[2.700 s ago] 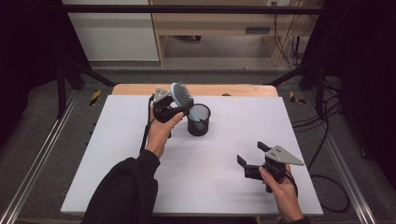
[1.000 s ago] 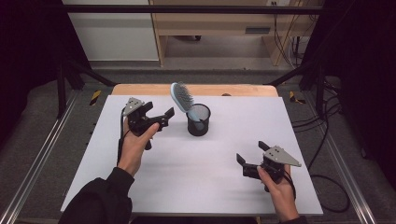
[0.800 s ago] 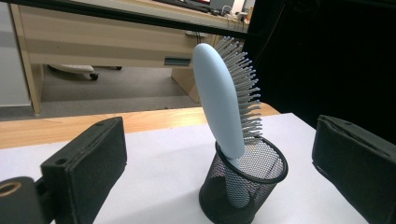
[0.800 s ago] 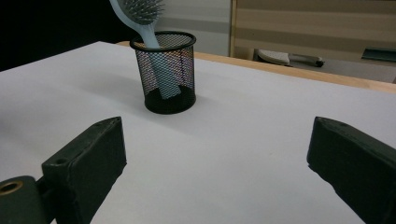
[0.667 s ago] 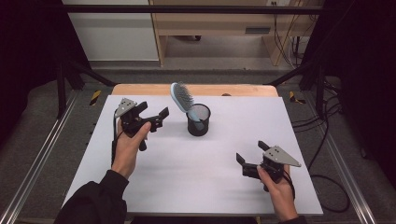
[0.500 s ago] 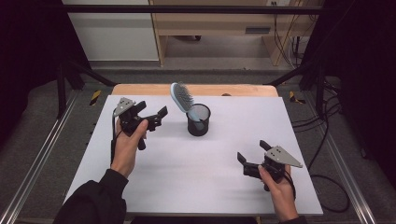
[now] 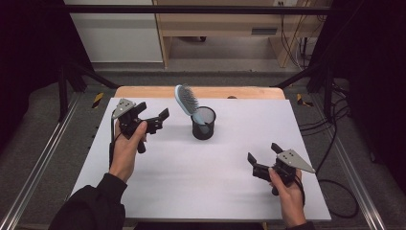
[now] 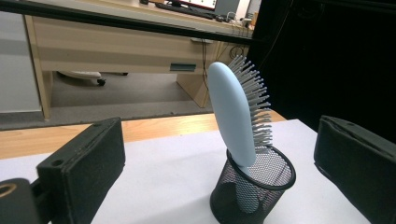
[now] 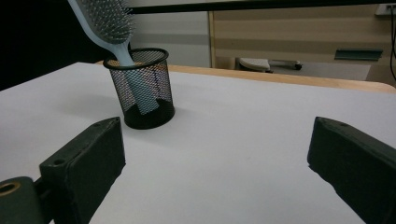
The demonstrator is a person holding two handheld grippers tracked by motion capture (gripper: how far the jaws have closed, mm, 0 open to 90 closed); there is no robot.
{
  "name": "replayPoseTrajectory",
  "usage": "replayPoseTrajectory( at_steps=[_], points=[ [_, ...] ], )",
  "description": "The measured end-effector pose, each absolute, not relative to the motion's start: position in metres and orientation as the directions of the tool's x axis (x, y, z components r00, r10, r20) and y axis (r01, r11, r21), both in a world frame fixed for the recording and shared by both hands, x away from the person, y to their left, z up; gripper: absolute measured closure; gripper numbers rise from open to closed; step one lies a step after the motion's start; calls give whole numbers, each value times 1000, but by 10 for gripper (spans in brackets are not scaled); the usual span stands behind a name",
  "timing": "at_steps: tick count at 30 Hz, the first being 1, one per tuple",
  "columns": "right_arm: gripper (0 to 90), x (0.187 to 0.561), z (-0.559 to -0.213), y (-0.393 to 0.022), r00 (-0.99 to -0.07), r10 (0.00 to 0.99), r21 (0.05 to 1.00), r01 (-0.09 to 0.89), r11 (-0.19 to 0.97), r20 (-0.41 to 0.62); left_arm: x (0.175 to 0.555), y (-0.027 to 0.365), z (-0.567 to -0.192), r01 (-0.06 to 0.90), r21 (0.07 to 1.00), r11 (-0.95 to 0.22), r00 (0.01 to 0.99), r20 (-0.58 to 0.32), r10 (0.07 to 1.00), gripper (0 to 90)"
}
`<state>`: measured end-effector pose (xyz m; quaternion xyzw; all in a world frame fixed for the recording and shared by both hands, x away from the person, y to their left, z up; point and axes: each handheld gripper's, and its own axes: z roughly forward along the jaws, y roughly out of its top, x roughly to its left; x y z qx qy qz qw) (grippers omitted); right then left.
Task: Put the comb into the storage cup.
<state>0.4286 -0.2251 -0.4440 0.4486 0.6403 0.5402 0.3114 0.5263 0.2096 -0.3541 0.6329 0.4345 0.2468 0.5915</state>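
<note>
- Light-blue hairbrush (image 7: 185, 98) stood handle-down, leaning in black mesh cup (image 7: 203, 123)
- Left gripper (image 7: 154, 120) was spread, empty, beside the cup
- Right gripper (image 7: 262, 159) was spread, empty, well apart

Left gripper (image 8: 219, 172): two black padded jaws rising from the lower corners, set wide apart, nothing between the pads.

Hairbrush (image 8: 233, 116): pale blue, handle down in the cup, head leaning left, grey bristles facing right.

Mesh cup (image 8: 252, 186): black wire, round, standing upright on the worktop, midway between the jaws but farther off.

Worktop (image 8: 163, 172): white surface with a wooden strip along its far edge.

Desk (image 8: 116, 44): light wood, behind the worktop; a pale wheeled object beneath it, possibly a chair base.
</note>
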Motion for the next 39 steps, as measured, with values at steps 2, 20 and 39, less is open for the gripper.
replayPoseTrajectory(
  at_steps=[2,20,39],
  points=[
    [43,429,-444,-225,-404,911,971,240,15,86,526,211,-352,255,964,75,501,-198,843,21],
    [51,431,-448,-226,-441,892,954,296,40,99,516,242,-356,224,973,53,477,-157,865,22],
    [59,428,-439,-215,-519,851,951,298,86,86,469,295,-349,147,989,-13,475,-59,878,20]
  ],
)
